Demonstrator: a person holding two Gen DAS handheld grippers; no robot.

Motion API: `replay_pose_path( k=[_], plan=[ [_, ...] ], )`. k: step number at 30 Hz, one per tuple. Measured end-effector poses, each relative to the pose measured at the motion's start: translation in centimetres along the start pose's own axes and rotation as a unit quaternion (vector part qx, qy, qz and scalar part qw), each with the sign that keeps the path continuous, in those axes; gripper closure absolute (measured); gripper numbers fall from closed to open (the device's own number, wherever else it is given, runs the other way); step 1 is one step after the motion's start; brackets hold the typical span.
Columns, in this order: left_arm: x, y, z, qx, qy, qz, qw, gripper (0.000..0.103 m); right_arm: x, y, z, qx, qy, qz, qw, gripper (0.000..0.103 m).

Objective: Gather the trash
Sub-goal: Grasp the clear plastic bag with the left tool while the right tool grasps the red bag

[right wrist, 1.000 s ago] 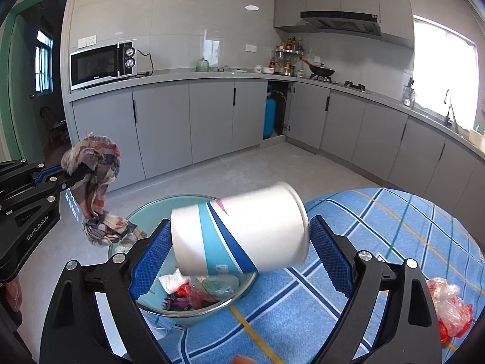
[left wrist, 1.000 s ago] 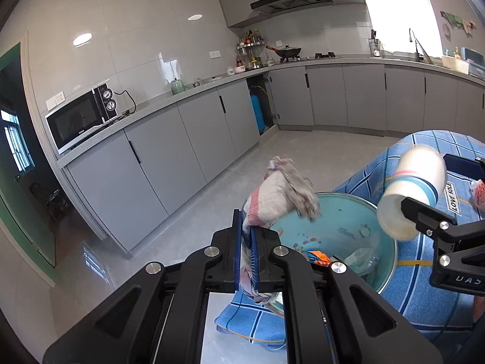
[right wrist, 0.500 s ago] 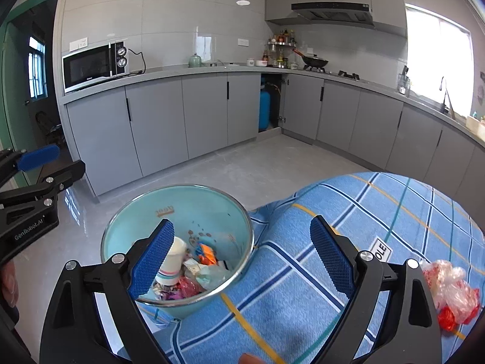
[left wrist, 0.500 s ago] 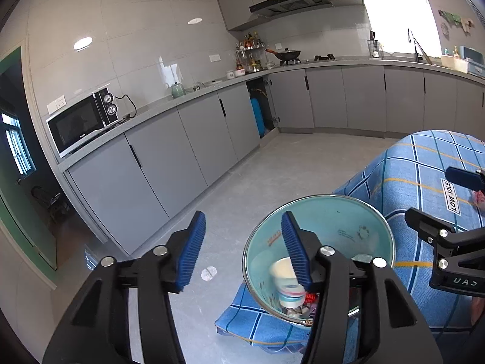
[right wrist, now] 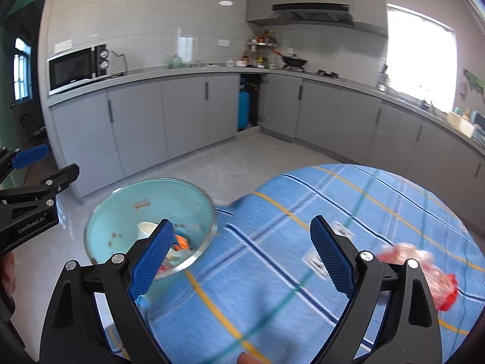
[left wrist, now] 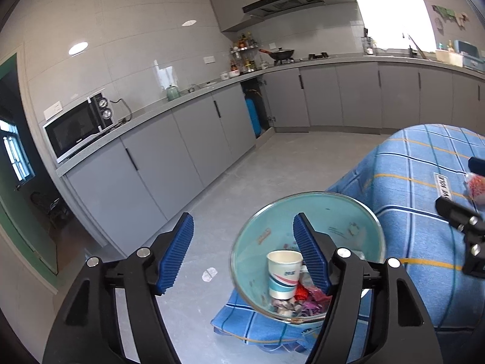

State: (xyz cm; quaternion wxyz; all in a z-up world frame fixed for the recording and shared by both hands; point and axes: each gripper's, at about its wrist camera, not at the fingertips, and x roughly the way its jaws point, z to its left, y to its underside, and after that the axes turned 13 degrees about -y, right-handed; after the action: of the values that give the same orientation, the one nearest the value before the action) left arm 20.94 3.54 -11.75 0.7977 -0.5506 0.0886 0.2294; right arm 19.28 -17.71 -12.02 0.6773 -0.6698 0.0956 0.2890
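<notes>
Kitchen, teal basin (left wrist: 357, 212) holding trash (left wrist: 285, 276)

Right hand-held gripper (right wrist: 242, 251) open, empty; blurred red-and-clear bag (right wrist: 424, 270), possibly plastic, on tablecloth (right wrist: 272, 288).

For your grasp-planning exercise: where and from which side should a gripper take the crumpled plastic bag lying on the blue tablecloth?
Grip the crumpled plastic bag across its raised clear bunch, coming from above with the open right gripper. It lies loose and low on the blue tablecloth, so a side approach would likely push it.
</notes>
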Motion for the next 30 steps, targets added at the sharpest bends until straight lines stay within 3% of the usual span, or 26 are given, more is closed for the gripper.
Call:
replay_pose_path(
  k=[17,30],
  plan=[
    [-4.6,-1.2,-8.2,0.055,0.063,-0.042,0.9956,0.027,-7.8,3.4,-7.7,0.046,0.095,-0.019,0.994,0.013],
    [-8.8,-3.1,-19.2,0.111,0.15,-0.089,0.9784,0.026,-13.4,8.0,-16.1,0.114,0.206,-0.01,0.972,0.013]
  ],
)
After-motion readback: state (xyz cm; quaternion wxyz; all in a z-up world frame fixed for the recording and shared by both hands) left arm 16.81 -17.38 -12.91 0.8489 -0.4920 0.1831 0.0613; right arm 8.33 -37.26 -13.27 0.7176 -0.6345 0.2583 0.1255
